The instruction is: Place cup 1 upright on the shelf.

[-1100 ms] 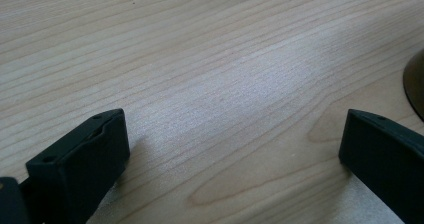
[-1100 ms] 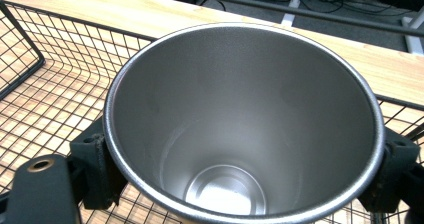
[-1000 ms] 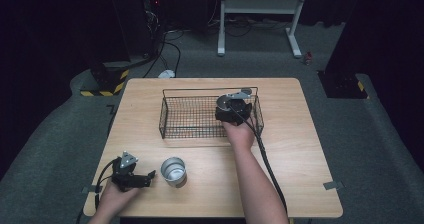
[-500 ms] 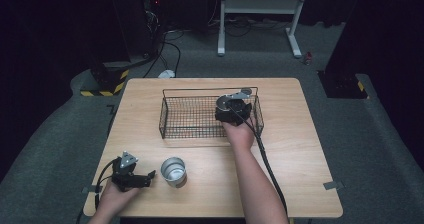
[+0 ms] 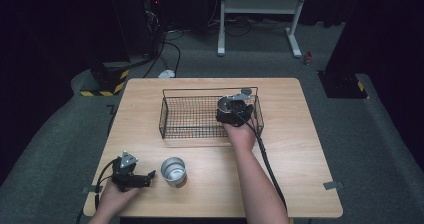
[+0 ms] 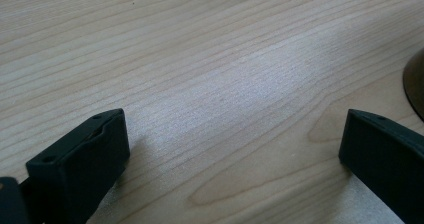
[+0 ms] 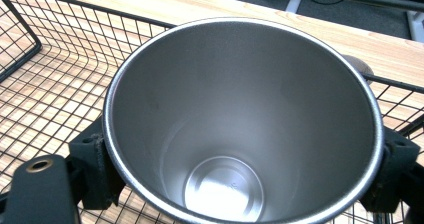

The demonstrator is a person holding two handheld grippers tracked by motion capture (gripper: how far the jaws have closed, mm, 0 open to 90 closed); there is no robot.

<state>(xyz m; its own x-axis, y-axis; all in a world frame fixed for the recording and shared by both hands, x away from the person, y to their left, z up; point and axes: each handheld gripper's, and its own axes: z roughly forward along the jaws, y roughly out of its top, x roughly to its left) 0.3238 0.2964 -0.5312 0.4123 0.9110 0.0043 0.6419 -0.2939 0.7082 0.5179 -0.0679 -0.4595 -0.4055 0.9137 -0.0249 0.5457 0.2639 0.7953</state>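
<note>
Right gripper is clamped on a steel cup, jaws pressing its outer wall from both sides, mouth facing up. It hangs over the right end of the wire basket, apparently so the cup can be set down inside. Nearer the person than the basket, the left gripper rests on the table with jaws apart, a second cup standing just beside them, probably next in line.

Black right gripper with grey plate, black cable.
</note>
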